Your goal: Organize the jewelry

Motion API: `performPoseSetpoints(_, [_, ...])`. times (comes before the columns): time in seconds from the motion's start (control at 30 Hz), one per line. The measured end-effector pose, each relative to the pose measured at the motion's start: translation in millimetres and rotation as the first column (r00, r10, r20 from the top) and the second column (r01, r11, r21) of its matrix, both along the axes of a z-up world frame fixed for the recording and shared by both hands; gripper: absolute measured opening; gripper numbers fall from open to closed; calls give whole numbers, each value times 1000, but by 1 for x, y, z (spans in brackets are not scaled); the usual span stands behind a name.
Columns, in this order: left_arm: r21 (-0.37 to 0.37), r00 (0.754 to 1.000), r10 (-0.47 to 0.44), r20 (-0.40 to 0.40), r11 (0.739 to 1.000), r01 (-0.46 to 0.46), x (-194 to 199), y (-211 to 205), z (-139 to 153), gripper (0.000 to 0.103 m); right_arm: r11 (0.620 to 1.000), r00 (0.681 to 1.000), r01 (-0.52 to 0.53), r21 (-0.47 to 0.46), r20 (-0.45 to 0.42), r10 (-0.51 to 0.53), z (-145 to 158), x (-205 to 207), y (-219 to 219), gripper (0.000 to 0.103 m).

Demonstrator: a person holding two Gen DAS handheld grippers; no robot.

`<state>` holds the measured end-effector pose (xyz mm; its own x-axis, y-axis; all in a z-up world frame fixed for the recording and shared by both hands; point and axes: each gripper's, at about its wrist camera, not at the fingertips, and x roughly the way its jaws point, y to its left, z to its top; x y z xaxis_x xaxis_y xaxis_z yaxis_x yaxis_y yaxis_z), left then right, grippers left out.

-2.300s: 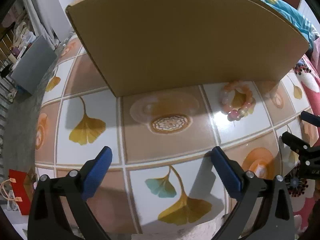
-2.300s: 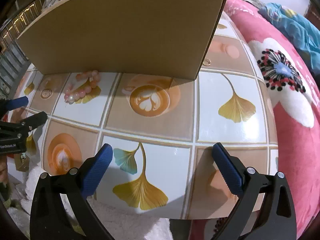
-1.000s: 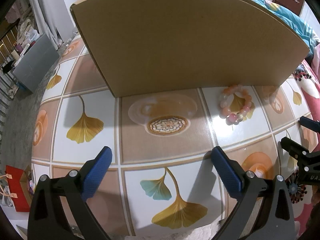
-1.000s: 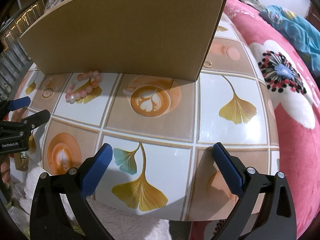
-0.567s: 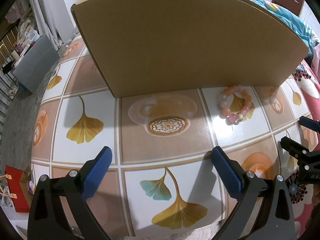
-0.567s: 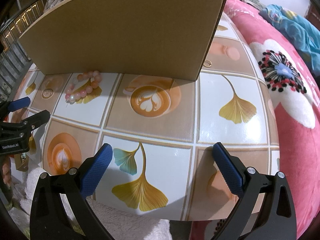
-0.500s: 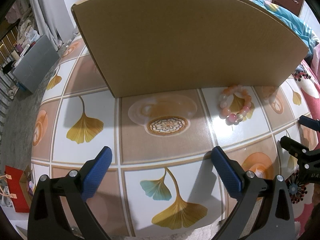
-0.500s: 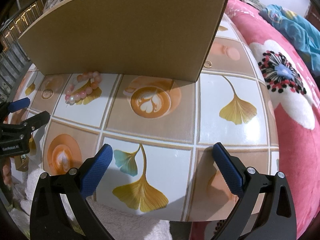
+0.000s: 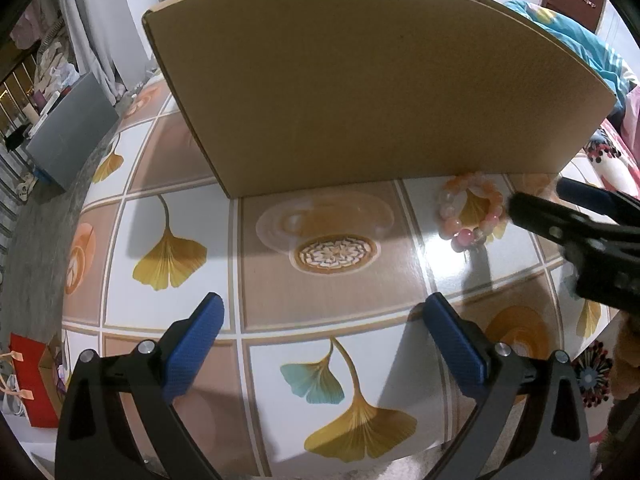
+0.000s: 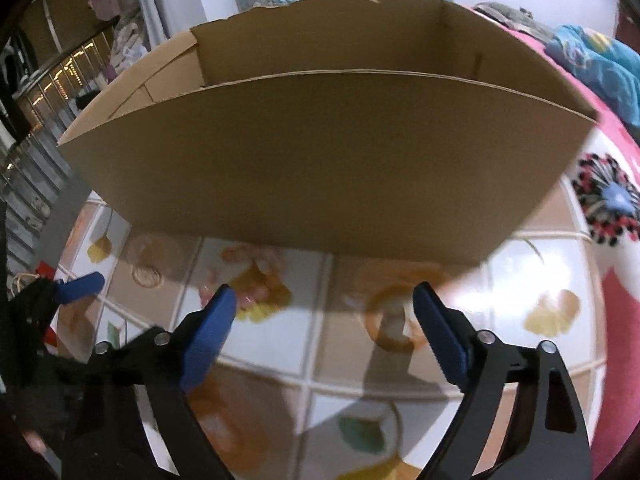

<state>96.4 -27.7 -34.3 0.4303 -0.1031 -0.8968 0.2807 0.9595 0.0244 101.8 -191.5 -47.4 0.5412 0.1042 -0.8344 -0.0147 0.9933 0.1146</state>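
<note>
A bracelet (image 9: 472, 212) of pink and orange beads lies on the tiled table against the front wall of the open cardboard box (image 9: 360, 100). My left gripper (image 9: 324, 312) hangs open over the near tiles with nothing between its blue pads. My right gripper (image 9: 536, 196) reaches in from the right, its tips just beside the bracelet. In the blurred right wrist view, the right gripper (image 10: 324, 300) has its jaws closing with nothing between the pads. The bracelet (image 10: 256, 276) lies just beyond its left fingertip. The box (image 10: 320, 160) looks empty inside. The left gripper (image 10: 60, 292) shows at the left edge.
The table (image 9: 332, 280) has a glossy tile print of ginkgo leaves and coffee cups. A pink floral blanket (image 10: 612, 196) borders its right side. On the floor to the left stand a grey box (image 9: 68, 140) and a red bag (image 9: 28, 380).
My right gripper has swung left and forward to the bracelet and box, and its jaws have narrowed. The left gripper and the bracelet have not moved.
</note>
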Motion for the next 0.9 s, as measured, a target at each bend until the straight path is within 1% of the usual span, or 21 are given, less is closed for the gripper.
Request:
performPoseSetpoints(0.07, [0, 1000, 0, 0, 1000, 0, 0, 0, 0, 99, 1000, 1000, 5, 3, -2, -5, -3, 7, 6, 74])
performPoseSetpoints(0.13, [0, 1000, 0, 1, 1000, 0, -1, 1, 0, 99, 1000, 1000, 8, 0, -4, -8, -6, 12, 10, 71])
performPoseSetpoints(0.27, [0, 1000, 0, 2, 1000, 0, 0, 1, 0, 99, 997, 1000, 5, -76, 16, -4, -7, 16, 21, 62])
performPoseSetpoints(0.33, [0, 1000, 1, 0, 1000, -1, 0, 0, -1, 99, 994, 1000, -4, -111, 18, 6, -8, 17, 26, 60])
performPoseSetpoints(0.43, [0, 1000, 1, 2, 1000, -1, -1, 1, -1, 99, 993, 1000, -12, -114, 21, 14, -8, 12, 28, 56])
performPoseSetpoints(0.9, [-2, 1000, 1, 6, 1000, -1, -2, 1, 0, 99, 991, 999, -30, -127, 15, 32, -7, -5, 31, 55])
